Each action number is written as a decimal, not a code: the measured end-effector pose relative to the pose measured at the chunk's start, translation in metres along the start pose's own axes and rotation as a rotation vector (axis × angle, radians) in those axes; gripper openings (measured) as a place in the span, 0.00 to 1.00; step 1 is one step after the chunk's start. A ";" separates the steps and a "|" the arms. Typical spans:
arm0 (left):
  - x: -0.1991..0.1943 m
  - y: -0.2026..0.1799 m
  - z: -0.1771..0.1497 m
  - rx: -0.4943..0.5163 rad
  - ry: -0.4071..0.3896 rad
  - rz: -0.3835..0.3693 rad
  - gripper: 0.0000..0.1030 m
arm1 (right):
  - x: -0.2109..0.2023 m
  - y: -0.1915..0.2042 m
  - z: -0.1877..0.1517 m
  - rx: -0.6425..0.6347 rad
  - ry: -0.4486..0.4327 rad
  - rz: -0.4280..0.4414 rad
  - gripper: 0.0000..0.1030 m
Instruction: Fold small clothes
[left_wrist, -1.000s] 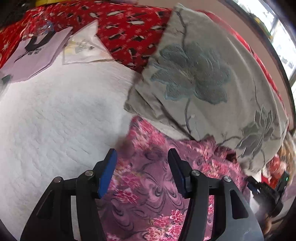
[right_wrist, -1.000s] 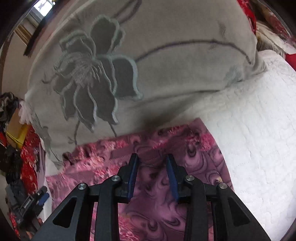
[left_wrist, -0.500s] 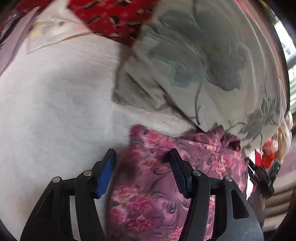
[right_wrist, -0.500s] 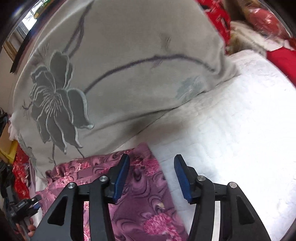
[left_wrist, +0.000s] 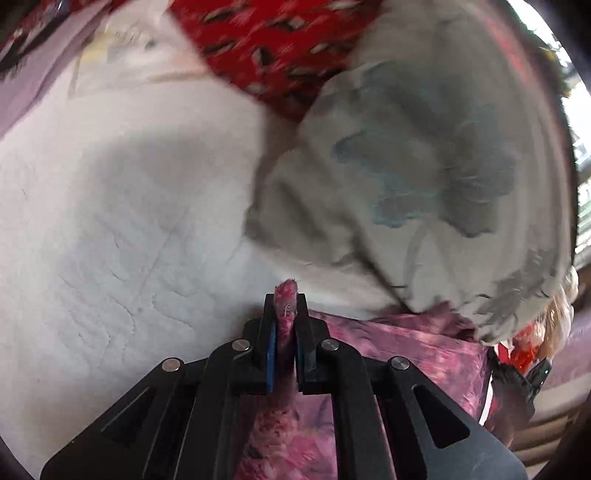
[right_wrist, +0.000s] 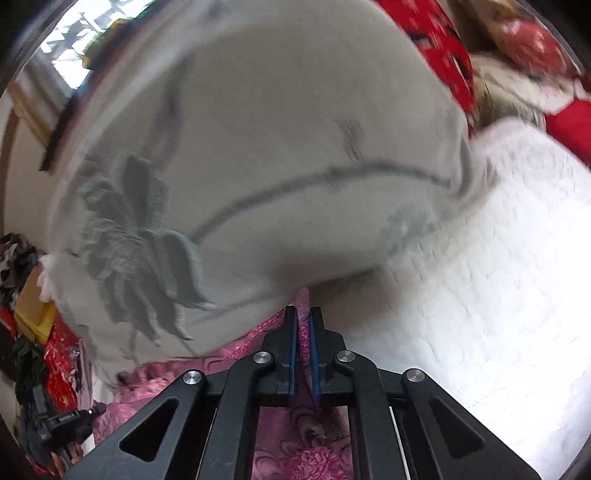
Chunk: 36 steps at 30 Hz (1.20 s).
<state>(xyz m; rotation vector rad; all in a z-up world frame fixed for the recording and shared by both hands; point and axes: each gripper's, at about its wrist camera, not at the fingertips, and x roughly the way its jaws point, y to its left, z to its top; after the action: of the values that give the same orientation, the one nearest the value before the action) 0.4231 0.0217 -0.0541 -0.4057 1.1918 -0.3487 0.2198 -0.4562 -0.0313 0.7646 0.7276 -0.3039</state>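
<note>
A pink and purple floral garment (left_wrist: 406, 350) lies on a white quilted bed cover (left_wrist: 110, 240). My left gripper (left_wrist: 285, 306) is shut on a corner of the garment; a pinch of cloth sticks out between the pads. In the right wrist view the same garment (right_wrist: 306, 450) runs under the tool, and my right gripper (right_wrist: 303, 314) is shut on another corner of it, right at the foot of the grey pillow (right_wrist: 258, 147).
The big grey pillow with flower embroidery (left_wrist: 424, 166) lies just beyond the garment. A red patterned blanket (left_wrist: 277, 48) is behind it. Pale bags (left_wrist: 110, 55) lie at the far left. White bed cover (right_wrist: 480, 277) stretches to the right.
Both grippers went from open above the garment's far corners to shut on them. Both views have tilted and blurred with the motion.
</note>
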 end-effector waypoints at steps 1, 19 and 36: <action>0.004 0.003 0.000 -0.017 0.009 -0.006 0.06 | 0.010 -0.002 -0.003 0.010 0.024 -0.027 0.05; -0.051 -0.055 -0.112 0.277 0.058 0.059 0.45 | -0.055 -0.012 -0.084 -0.112 0.123 0.086 0.07; -0.112 0.030 -0.185 -0.024 0.149 -0.095 0.49 | -0.136 -0.055 -0.147 -0.012 0.136 0.139 0.04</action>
<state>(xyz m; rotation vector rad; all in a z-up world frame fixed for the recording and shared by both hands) 0.2135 0.0782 -0.0345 -0.4651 1.3255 -0.4533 0.0236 -0.3895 -0.0381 0.8264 0.7993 -0.1220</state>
